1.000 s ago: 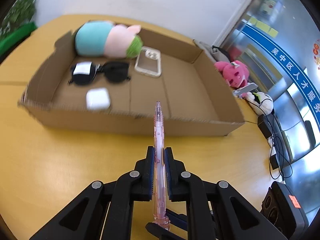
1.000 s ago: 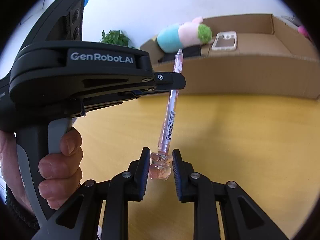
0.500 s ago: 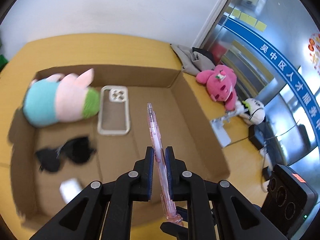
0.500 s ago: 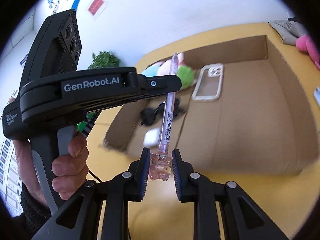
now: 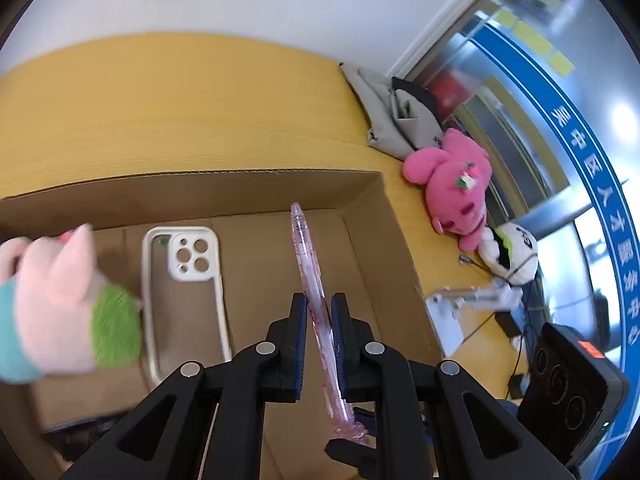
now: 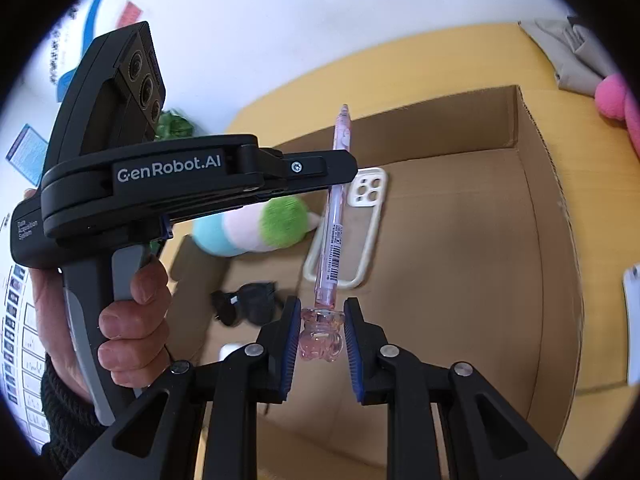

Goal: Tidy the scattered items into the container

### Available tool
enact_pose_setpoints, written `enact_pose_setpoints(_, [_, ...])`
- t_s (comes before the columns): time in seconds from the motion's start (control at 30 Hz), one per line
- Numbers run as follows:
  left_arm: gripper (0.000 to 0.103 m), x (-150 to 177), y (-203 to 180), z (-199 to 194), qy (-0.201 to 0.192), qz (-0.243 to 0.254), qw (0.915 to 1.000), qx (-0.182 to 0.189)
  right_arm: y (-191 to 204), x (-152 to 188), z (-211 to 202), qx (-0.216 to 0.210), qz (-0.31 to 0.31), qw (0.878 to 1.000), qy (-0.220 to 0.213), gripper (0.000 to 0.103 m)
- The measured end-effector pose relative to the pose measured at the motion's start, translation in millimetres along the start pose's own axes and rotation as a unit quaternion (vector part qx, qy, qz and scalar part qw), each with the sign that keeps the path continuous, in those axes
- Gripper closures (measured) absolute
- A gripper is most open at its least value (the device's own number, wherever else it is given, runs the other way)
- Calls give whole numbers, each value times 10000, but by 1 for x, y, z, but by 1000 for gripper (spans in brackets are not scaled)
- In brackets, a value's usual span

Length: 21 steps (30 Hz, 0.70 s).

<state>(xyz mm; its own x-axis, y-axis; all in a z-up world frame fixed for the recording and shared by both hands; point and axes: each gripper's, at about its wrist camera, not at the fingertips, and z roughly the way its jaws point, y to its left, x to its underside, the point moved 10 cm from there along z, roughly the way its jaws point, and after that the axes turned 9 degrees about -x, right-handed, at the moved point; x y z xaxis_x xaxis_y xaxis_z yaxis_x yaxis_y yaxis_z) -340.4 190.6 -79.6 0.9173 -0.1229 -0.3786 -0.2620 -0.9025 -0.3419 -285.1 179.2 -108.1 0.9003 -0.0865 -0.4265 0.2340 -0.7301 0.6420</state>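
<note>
The left claw (image 5: pixel 319 312) is clamped on the barrel of a pink pen (image 5: pixel 308 264), held above the cardboard box (image 5: pixel 396 248) at frame centre — tip toward the far wall. The right claw (image 6: pixel 322 326) brackets the pen's ornamented end with its jaws parted, gaps showing either side. Inside the box lie a phone case (image 5: pixel 188 280) and a plush toy (image 5: pixel 60 312) — lower left of the frame.
</note>
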Motion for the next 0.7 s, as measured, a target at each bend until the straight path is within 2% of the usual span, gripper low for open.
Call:
enact_pose_setpoints(0.2, [91, -14, 18, 62, 529, -292, 9981, -108, -48, -23, 38, 52, 477, 9985, 259, 82])
enact_pose_setpoints(0.4, [91, -6, 24, 108, 921, -448, 9946, -159, -84, -16, 62, 439, 777, 9947, 503, 83])
enact_pose_setpoints(0.67, [90, -4, 24, 115, 878, -361, 9953, -187, -87, -13, 67, 781, 710, 9932, 488, 82])
enact_pose_setpoints(0.7, [87, -4, 24, 114, 868, -390, 9953, -177, -88, -13, 66, 847, 718, 9927, 460, 82])
